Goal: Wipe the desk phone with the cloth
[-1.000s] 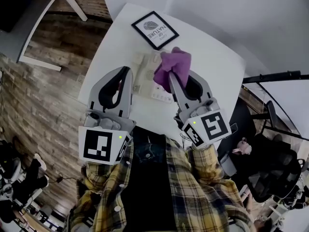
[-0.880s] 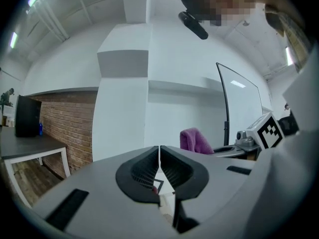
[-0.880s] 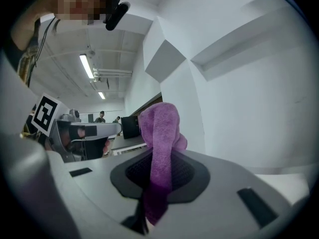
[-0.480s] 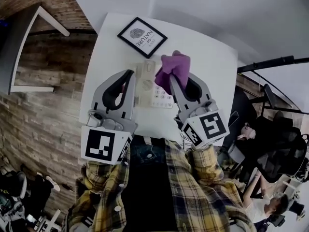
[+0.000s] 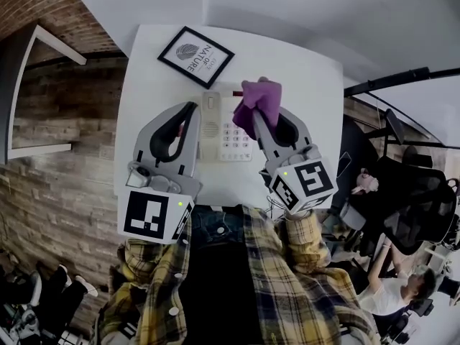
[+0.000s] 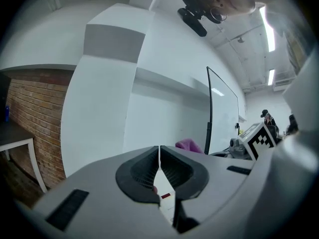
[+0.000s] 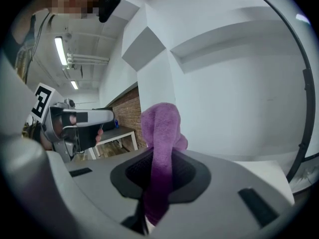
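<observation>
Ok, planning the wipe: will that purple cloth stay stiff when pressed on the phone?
Probably floppy: the cloth bunches and droops over the jaws pinching it. Likely light and soft, so it should mould around the phone keys.

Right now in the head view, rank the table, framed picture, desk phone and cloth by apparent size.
Largest: table.
Then framed picture and desk phone, about alike; the phone is partly covered.
Smallest: cloth, though it is held nearer the camera.
</observation>
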Available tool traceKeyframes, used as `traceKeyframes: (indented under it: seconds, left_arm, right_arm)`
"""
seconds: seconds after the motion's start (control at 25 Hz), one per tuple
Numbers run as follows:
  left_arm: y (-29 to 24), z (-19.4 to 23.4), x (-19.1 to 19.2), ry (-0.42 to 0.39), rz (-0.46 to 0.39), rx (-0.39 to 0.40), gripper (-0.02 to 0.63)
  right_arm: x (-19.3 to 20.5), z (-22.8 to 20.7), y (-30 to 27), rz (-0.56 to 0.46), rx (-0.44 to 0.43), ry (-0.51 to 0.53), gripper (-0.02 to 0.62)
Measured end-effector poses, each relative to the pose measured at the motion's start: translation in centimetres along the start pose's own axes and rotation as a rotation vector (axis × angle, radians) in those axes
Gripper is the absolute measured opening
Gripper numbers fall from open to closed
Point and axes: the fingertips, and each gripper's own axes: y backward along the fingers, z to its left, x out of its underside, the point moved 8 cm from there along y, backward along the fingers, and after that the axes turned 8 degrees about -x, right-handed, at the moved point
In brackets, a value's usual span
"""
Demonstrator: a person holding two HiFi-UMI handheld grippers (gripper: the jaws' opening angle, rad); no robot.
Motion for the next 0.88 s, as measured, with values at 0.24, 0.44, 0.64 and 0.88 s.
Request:
traceKeyframes:
  seconds: [0.24,0.44,0.64,0.88]
  left_arm:
    - [0.0,0.1,0.9,0.013,0.018,-0.020,0.021]
    - [0.4,0.2,1.8,0.024,0.038,-0.045,0.021]
    - [0.8,0.4,2.7,0.034,0.059,-0.069,0.021]
    - [0.9,0.5,3.5,0.046,0.080,-0.082,0.021]
  right_arm:
    - [3.3,-2.4,-1.6,0.130,0.030,-0.019,0.064]
    - [6.6,-4.7,-3.7,0.240,0.040,-0.030,0.064]
    - [9.3,-6.2,-5.2,0.315,0.036,-0.050,0.064]
    - [10.6,-7.0,-6.4,0.375,0.027,-0.028,0.066]
